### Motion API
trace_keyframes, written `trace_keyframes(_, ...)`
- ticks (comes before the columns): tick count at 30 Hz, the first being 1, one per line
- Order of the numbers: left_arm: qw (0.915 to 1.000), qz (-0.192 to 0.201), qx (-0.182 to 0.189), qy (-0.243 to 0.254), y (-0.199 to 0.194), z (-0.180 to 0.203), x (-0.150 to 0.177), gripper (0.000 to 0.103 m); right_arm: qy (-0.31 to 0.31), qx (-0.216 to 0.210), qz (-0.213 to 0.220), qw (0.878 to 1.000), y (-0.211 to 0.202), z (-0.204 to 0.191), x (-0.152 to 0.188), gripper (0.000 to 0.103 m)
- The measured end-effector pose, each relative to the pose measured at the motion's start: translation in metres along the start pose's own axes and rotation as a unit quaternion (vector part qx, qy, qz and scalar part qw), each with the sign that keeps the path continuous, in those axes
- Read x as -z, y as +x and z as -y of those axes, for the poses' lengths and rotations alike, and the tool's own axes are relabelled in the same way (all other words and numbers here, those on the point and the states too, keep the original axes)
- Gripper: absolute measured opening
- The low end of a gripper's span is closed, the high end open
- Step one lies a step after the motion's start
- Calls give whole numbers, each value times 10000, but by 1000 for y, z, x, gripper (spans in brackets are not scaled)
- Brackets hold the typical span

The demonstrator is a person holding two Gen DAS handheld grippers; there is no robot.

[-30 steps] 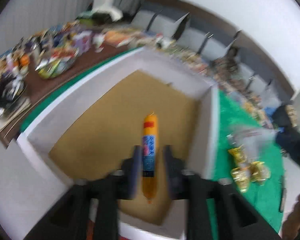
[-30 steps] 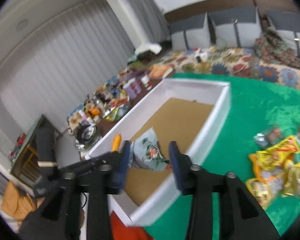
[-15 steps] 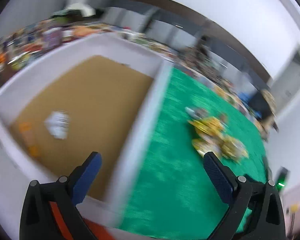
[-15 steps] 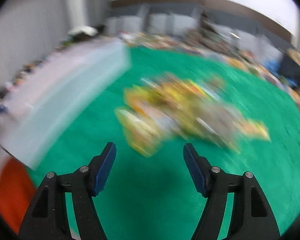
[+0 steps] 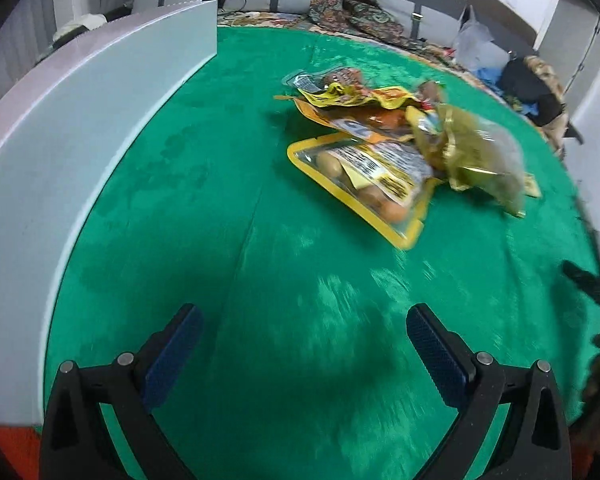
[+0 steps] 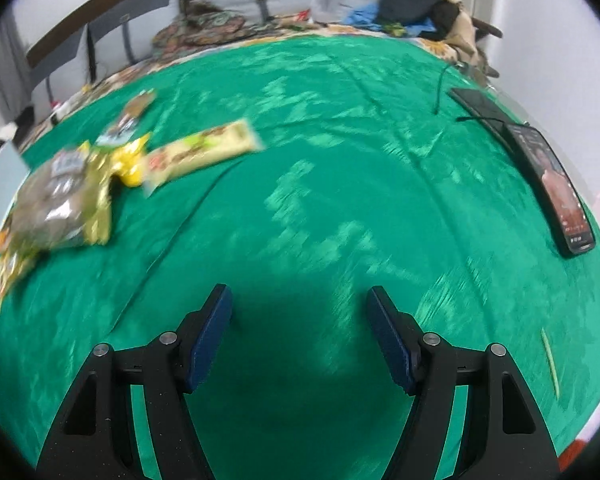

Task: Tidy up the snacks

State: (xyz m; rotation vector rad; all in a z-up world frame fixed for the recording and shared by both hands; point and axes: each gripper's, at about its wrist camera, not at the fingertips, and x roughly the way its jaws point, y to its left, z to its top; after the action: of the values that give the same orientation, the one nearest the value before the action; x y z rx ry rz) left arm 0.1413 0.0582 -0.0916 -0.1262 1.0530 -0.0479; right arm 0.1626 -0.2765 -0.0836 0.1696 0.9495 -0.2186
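A pile of snack packets lies on the green cloth [image 5: 228, 208]. In the left wrist view it holds a yellow-edged sausage pack [image 5: 364, 176], a gold-green bag [image 5: 480, 152] and orange-yellow packets [image 5: 352, 100]. My left gripper [image 5: 304, 340] is open and empty, well short of the pile. The white box wall [image 5: 80, 120] stands at left. In the right wrist view the gold bag [image 6: 60, 204] and a cream snack bar [image 6: 200, 152] lie at left. My right gripper [image 6: 300, 328] is open and empty over bare cloth.
A phone [image 6: 556, 192] and a dark slim device [image 6: 480, 104] with a cable lie at the cloth's right edge. A thin green stick [image 6: 550, 360] lies near right. Cushions, bags and clothes [image 6: 420, 0] line the far side.
Both grippers let go of their snacks in the box, opened, and swung right away from the box toward the pile on the green cloth.
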Motion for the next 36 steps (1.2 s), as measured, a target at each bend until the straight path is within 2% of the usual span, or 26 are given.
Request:
trace_keyframes(4, 9996, 107, -197, 164, 18, 7, -15, 101, -56, 162, 24, 9999, 11, 9, -15, 75)
trace_keyframes(7, 9981, 153, -375, 464, 29, 13, -22, 101, -373, 247, 143, 9989, 13, 4, -13, 84)
trace_keyframes(11, 9972, 279, -293, 623, 39, 16, -35, 103, -312, 106, 247, 9992, 19, 10, -13, 92)
trace_keyframes(15, 9966, 496, -387, 523, 40, 18, -35, 103, -330, 122, 241, 9991, 19, 7, -13, 93)
trace_keyframes(36, 9969, 491, -377, 495, 41, 17, -36, 103, -351, 155, 231, 9990, 20, 6, -14, 93)
